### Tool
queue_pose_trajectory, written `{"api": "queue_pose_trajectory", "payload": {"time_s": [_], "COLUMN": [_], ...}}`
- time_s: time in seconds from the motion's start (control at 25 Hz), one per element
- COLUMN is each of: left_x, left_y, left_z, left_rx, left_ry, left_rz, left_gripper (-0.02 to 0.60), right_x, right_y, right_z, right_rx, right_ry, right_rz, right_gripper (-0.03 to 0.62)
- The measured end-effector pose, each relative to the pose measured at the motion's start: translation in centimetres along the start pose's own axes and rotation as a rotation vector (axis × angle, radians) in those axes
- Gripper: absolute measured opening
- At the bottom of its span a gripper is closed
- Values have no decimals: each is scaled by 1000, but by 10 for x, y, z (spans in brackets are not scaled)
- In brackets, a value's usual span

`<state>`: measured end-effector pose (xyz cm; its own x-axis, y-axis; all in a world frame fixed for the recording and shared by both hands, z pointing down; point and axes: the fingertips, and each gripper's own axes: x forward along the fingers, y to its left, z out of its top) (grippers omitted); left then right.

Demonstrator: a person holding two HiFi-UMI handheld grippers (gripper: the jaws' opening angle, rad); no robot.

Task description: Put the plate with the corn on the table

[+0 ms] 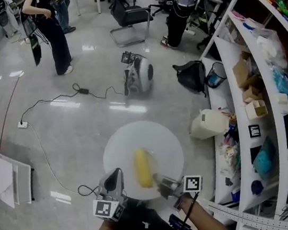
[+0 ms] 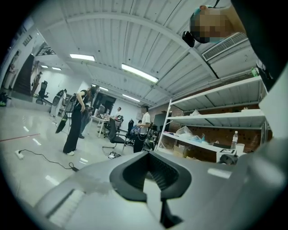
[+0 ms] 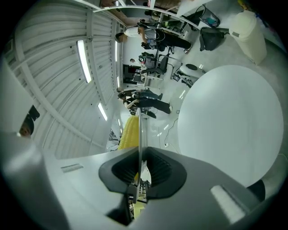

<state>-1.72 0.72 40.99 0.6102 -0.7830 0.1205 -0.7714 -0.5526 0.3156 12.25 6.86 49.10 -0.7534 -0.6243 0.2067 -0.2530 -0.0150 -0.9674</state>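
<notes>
The plate [image 1: 164, 141] sits at the lower middle of the head view, held level above the shiny floor [image 1: 74, 149], with the corn [image 1: 143, 168] lying lengthwise on its near half. The right gripper [image 1: 162, 184] is clamped on the plate's near rim, just right of the corn's lower end. In the right gripper view the thin rim runs straight between the two pads of the right gripper [image 3: 139, 168]. The corn [image 3: 127, 132] is just left of the rim there, and the plate's [image 3: 234, 126] underside fills the right half of that picture. The left gripper [image 1: 113, 182] is just beside the plate's lower left edge. In its own view the left gripper [image 2: 150, 173] has its jaws together with nothing between them.

Each gripper's cube carries black-and-white square markers [image 1: 193, 183], and a similar marker card [image 1: 255, 130] stands on the shelves. Print on the boxes there is too small to read.

The shelves [image 1: 234, 71] run down the right edge, with a white container [image 1: 208, 123] on the floor between them and the plate. Above the plate in the frame are a white machine [image 1: 138, 74] and a black cable [image 1: 51, 101]. White boards [image 1: 6, 180] lie at the left edge. The floor directly left of the plate is bare.
</notes>
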Motion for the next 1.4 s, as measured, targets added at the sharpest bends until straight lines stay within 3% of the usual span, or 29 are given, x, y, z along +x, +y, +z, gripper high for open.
{"api": "queue_pose_trajectory", "payload": {"time_s": [0.6, 0.84, 1.4], "left_x": [45, 57, 68], "left_y": [40, 48, 70], "left_z": [-34, -54, -82], "left_rx": [-2, -38, -54], "left_ry": [15, 42, 65], "left_rz": [24, 41, 56], "left_gripper": [5, 5, 4], "right_x": [41, 57, 90], "right_y": [-56, -75, -111], "right_z": [33, 42, 45], "right_rx": [-7, -16, -2], "right_ry": [55, 68, 81], "right_rz": [6, 19, 26], "right_gripper": [48, 48, 48]}}
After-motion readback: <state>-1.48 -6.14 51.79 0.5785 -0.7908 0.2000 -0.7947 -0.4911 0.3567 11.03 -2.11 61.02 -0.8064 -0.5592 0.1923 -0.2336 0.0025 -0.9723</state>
